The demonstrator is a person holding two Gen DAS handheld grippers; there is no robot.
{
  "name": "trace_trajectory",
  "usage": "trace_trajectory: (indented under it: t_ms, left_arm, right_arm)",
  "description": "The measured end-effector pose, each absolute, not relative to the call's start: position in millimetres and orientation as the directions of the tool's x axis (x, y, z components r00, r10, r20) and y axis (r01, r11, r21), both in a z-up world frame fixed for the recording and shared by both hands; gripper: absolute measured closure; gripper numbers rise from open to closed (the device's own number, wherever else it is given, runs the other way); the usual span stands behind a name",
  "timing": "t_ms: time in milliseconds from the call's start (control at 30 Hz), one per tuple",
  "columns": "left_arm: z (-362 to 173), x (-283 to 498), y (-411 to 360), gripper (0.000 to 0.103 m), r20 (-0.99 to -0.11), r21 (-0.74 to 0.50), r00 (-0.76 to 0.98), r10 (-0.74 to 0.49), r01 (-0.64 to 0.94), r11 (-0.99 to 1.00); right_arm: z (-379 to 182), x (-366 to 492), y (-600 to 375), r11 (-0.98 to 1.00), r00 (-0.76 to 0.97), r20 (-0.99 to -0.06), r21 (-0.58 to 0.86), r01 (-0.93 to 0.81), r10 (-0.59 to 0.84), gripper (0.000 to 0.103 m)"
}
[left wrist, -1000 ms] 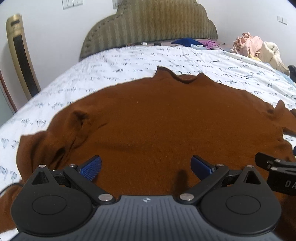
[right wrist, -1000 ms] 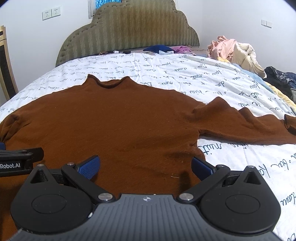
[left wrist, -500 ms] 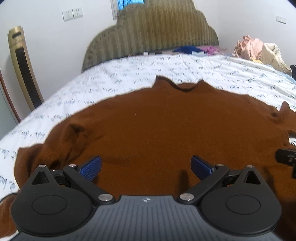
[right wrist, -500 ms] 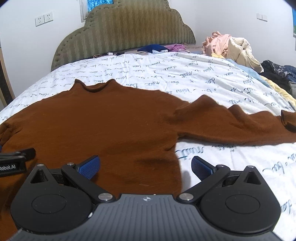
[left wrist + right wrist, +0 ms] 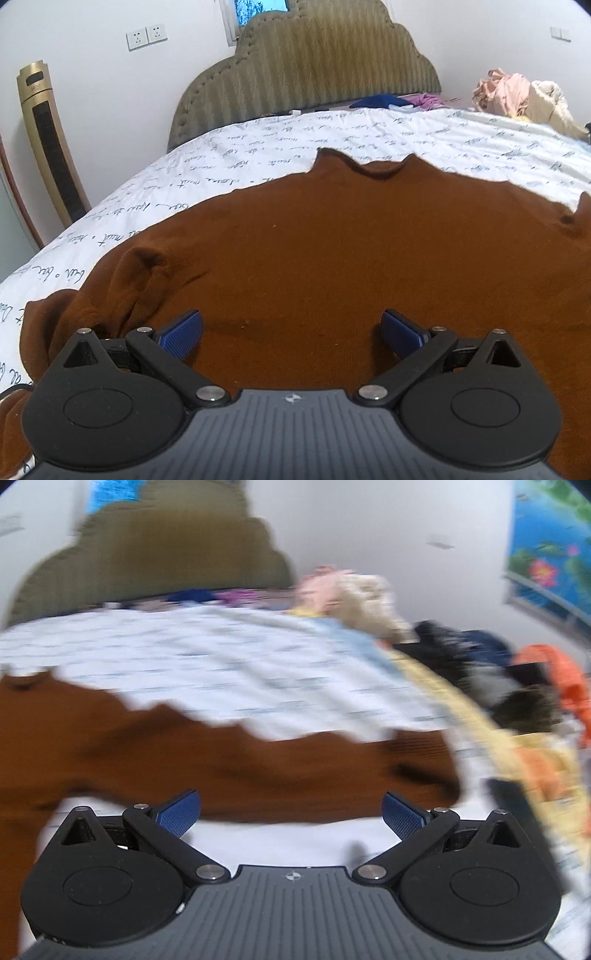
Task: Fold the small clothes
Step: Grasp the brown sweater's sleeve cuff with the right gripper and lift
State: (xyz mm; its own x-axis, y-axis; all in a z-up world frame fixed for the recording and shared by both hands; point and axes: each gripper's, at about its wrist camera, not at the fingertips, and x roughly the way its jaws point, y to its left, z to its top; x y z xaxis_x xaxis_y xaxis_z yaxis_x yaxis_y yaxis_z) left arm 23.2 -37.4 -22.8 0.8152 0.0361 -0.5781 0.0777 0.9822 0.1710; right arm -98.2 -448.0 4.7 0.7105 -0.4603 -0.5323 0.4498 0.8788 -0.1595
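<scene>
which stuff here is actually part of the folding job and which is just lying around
Part of the job:
- brown knit long-sleeved sweater, spread flat on the bed
- left gripper, open
- right gripper, open

Just lying about:
- pink and cream heap of clothes
- dark and orange clothes pile
- gold tower fan
- olive padded headboard

Brown knit sweater (image 5: 351,251) is lying flat, front up, on the bed sheet (image 5: 258,155), collar pointing toward the headboard (image 5: 306,74). One sleeve is bunching in folds at the sheet's left side; other sleeve (image 5: 295,764) is stretching sideways, cuff ribbed, view blurry.
</scene>
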Motion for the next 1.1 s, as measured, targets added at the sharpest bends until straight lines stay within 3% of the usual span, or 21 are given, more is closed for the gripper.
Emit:
trace_trajectory:
  t_ms: [167,433,733,800,900,1100]
  left_arm:
    - [-26.0,25.5,-39.2,0.0,-0.583,0.181,0.811,0.047,0.073,0.981]
    - [-30.7,28.1,-42.0,0.0,-0.589,0.203,0.806,0.061,0.075,0.976]
    - [-32.2,26.8,-45.3,0.0,-0.581,0.227,0.811,0.072,0.076,0.971]
    - [-31.8,26.7,-45.4,0.0,-0.582,0.225,0.81,0.07,0.078,0.971]
    - [-27.9,28.0,-42.7,0.0,-0.592,0.21,0.804,0.062,0.08,0.974]
    - [-13.3,30.4,-31.0,0.0,-0.595,0.183,0.803,0.037,0.091,0.979]
  right_arm:
    - [-6.5,-98.0,-511.2,0.794,0.626,-0.493,-0.311,0.522,-0.604,0.008]
    - [-29.5,-76.4,-554.0,0.693,0.541,-0.439,-0.526,0.493,-0.718,0.025]
    - [-35.7,-65.5,-546.8,0.751,0.627,-0.463,-0.573,0.328,-0.626,0.085]
    - [-31.8,-68.4,-545.3,0.744,0.63,-0.446,-0.571,0.348,-0.636,0.092]
    - [-14.8,-80.0,-562.7,0.782,0.635,-0.46,-0.419,0.461,-0.621,0.094]
    - [7.5,-126.4,-632.6,0.718,0.7,-0.538,0.228,0.657,-0.469,0.094]
